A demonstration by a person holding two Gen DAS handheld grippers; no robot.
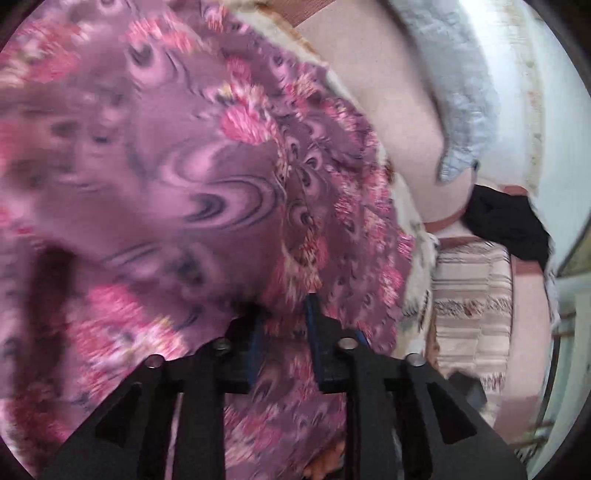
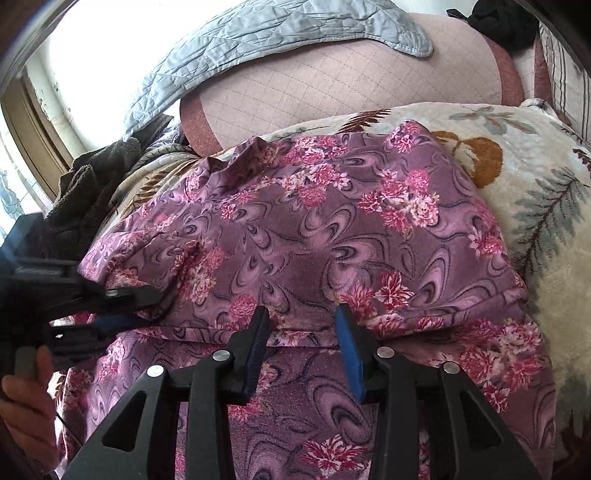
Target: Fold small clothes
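Note:
A purple garment with pink flowers (image 2: 332,236) lies spread on a cream leaf-print blanket (image 2: 546,206). It is folded over, with a fold edge running across just ahead of my right gripper (image 2: 302,314), which is open with its blue pads just above the cloth. My left gripper (image 2: 144,306) comes in from the left at the same fold edge; its jaws stand apart with cloth bunched between them. In the left wrist view the garment (image 1: 192,177) fills the frame, blurred, and the left gripper (image 1: 284,310) has fabric between its parted fingers.
A pink quilted mattress (image 2: 332,85) lies beyond the blanket, with a grey-blue quilt (image 2: 258,40) at the back. A black cloth (image 2: 506,22) sits far right, a dark grey towel (image 2: 92,181) at the left. A striped pillow (image 1: 472,310) shows at right.

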